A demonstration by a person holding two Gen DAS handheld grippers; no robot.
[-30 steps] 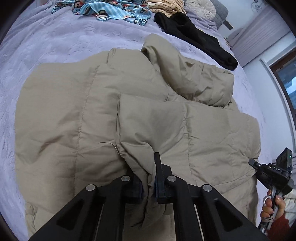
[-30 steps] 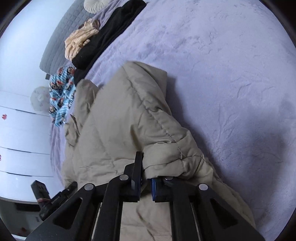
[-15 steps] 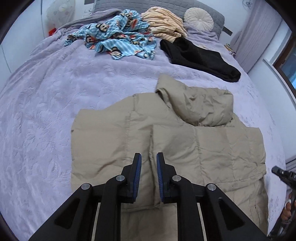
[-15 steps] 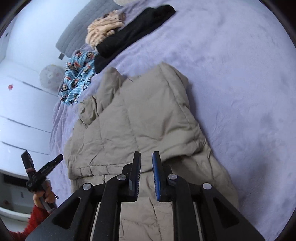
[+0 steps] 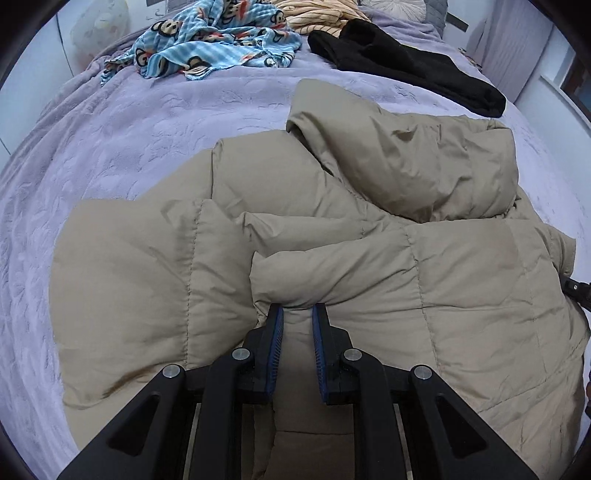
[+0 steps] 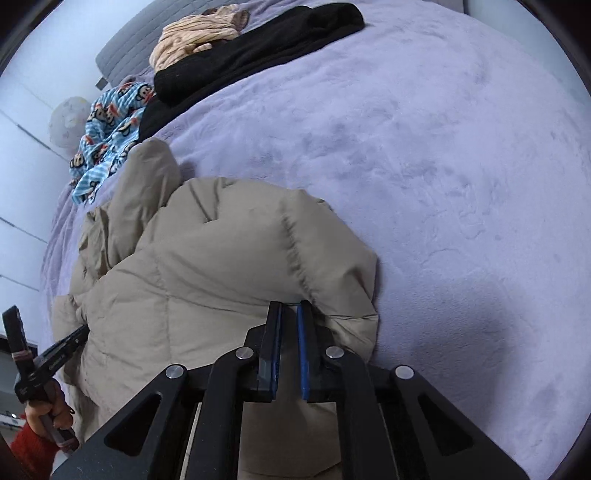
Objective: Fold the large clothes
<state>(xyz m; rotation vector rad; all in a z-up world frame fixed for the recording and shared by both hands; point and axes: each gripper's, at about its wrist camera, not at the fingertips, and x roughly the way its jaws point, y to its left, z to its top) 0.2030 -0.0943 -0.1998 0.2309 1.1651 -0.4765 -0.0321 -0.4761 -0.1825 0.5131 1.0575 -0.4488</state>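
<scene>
A large beige puffer jacket [image 5: 129,277] lies partly folded on the purple bedspread [image 5: 110,129], its hood [image 5: 406,166] bunched toward the far side. My left gripper [image 5: 297,314] is shut on a puffy fold near the jacket's middle, with fabric squeezed between the blue pads. In the right wrist view the jacket [image 6: 221,258] fills the lower left. My right gripper [image 6: 290,308] is closing on the jacket's rounded edge, its jaws almost together with a thin sliver of fabric at the tips. A hand in a red sleeve holds the left gripper [image 6: 48,362] at the far left.
A black garment [image 5: 406,62], a blue monkey-print cloth [image 5: 214,40] and a striped beige garment [image 5: 317,11] lie at the head of the bed. Bare purple bedspread [image 6: 443,166] stretches to the right of the jacket. White cupboard fronts stand beyond the bed's left side.
Both grippers let go of the jacket and drew back with their jaws slightly apart. They have since come down again and closed on new spots of the jacket.
</scene>
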